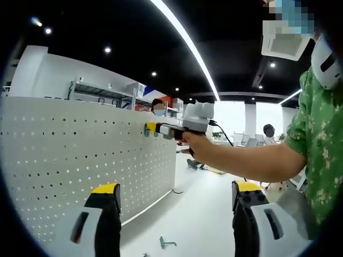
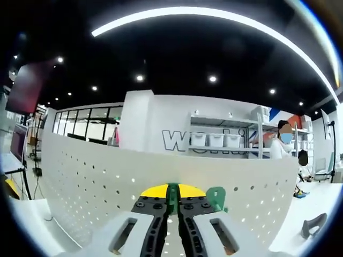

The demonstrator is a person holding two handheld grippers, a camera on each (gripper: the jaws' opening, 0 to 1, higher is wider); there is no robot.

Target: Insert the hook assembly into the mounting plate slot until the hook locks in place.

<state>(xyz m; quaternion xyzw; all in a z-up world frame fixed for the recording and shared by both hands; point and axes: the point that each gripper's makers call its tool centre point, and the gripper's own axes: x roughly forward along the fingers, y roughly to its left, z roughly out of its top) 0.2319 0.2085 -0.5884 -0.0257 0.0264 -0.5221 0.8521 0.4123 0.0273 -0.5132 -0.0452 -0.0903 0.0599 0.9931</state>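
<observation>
The white perforated mounting plate (image 1: 80, 155) stands upright on the table, and it spans the middle of the right gripper view (image 2: 96, 176). My right gripper (image 2: 172, 202) is shut on a green hook assembly (image 2: 216, 197), whose green stem shows between the closed jaws right at the plate's face. In the left gripper view, the right gripper (image 1: 156, 128) comes in from the right in a person's hand, holding the green hook (image 1: 146, 130) against the plate's upper edge. My left gripper (image 1: 176, 193) hangs open above the table, apart from the plate.
A loose grey hook (image 1: 166, 243) lies on the white table (image 1: 198, 214) near the plate's foot; a grey hook (image 2: 313, 225) also rests at the right. The person's green-sleeved arm (image 1: 316, 139) crosses the right. Shelving and seated people are behind.
</observation>
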